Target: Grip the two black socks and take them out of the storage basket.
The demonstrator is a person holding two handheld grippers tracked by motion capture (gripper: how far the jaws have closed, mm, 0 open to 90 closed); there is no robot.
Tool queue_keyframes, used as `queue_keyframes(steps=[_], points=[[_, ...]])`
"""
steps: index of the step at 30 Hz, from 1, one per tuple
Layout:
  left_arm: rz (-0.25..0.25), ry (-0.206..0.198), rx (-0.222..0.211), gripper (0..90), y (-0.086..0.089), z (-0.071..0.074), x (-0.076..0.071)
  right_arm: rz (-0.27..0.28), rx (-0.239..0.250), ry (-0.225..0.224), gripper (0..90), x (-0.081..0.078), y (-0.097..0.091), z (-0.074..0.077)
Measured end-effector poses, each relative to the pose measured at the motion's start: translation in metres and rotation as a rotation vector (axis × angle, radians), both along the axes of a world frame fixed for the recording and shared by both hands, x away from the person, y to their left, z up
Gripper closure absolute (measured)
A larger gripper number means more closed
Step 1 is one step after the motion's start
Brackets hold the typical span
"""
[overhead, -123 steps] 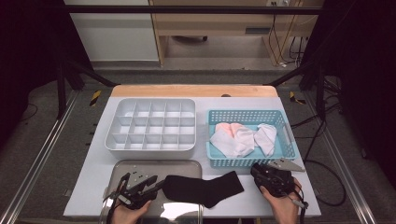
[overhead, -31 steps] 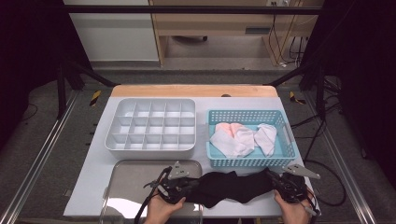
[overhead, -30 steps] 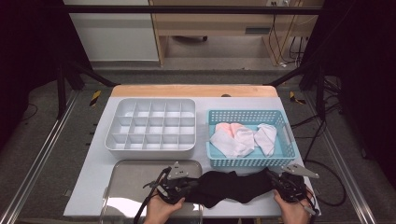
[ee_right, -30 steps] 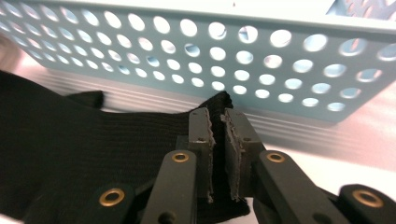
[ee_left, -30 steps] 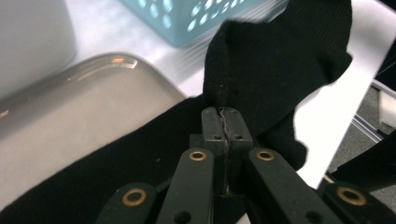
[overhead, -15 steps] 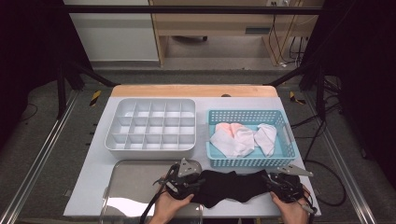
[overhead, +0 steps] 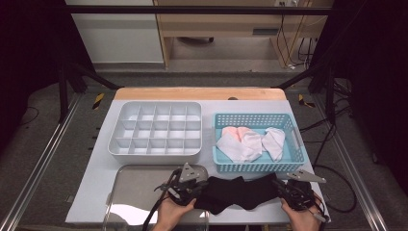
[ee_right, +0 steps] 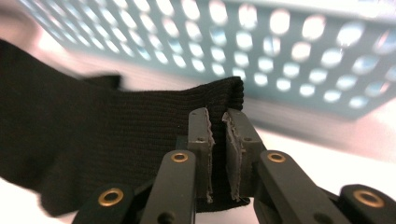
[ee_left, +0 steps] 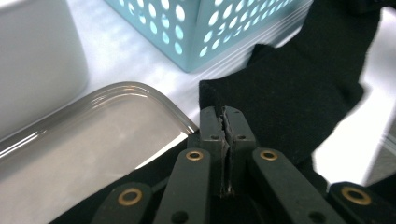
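black sock [overhead: 238, 192] lies stretched across the near edge of the white table [overhead: 96, 192], pinched at both ends. the left gripper [overhead: 195, 188] has just been closing and its jaws now press together on the sock's left end; in the left gripper view the fingertips [ee_left: 212, 126] meet with the dark fabric [ee_left: 299, 93] caught between them. the right gripper [overhead: 283, 190] has just been closing too, and its jaws clamp the ribbed cuff [ee_right: 219, 95] at the sock's right end, the cloth running off to the left in the right gripper view. a hand [overhead: 171, 214] comes in from the bottom edge behind the left gripper, another hand [overhead: 300, 222] behind the right one.

around the sock: a shiny metal tray [overhead: 130, 192] sits at the near left, its rounded corner [ee_left: 154, 95] just beside the left fingertips, and the sock's left end overlaps the tray's right rim. a turquoise perforated basket [overhead: 255, 166] stands just beyond the sock, its near wall close behind the fabric in both gripper views; inside it lie white and pale pink cloths [overhead: 245, 142]. left of the basket, beyond the tray, rests a white divided organiser [overhead: 156, 130] with many small compartments. a strip of bare wood [overhead: 197, 93] edges the far side of the table. cables [overhead: 161, 211] trail from the left gripper over the tray.
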State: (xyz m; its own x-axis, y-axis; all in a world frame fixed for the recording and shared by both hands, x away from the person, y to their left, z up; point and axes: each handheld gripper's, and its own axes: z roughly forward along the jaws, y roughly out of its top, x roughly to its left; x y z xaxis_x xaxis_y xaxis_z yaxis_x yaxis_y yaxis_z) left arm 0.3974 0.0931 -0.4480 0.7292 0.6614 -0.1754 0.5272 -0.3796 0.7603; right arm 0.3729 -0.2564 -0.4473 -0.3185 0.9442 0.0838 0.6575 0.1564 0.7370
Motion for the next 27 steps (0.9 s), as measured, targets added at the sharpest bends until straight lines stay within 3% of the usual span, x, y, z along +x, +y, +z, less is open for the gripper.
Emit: queue_keyframes(steps=[4,7,10,15,21,27], points=[[0.009,-0.032,-0.018,87.0,0.024,0.012,-0.01,0.037,0.015,-0.06,81.4,-0.007,0.012,0.019],[0.032,-0.05,-0.014,87.0,0.046,0.016,-0.017,0.09,0.019,-0.072,81.2,-0.009,0.026,0.024],[0.058,-0.053,-0.017,87.1,0.065,0.015,-0.021,0.149,0.042,-0.057,81.0,-0.006,0.043,0.023],[0.086,-0.029,-0.017,87.1,0.086,0.009,-0.026,0.191,0.088,-0.019,81.0,-0.001,0.059,0.018],[0.102,-0.009,0.007,87.1,0.094,0.0,-0.026,0.21,0.072,0.006,80.8,0.005,0.074,0.008],[0.1,-0.003,0.044,87.1,0.089,-0.008,-0.021,0.208,0.056,0.034,80.2,0.011,0.073,-0.004]])
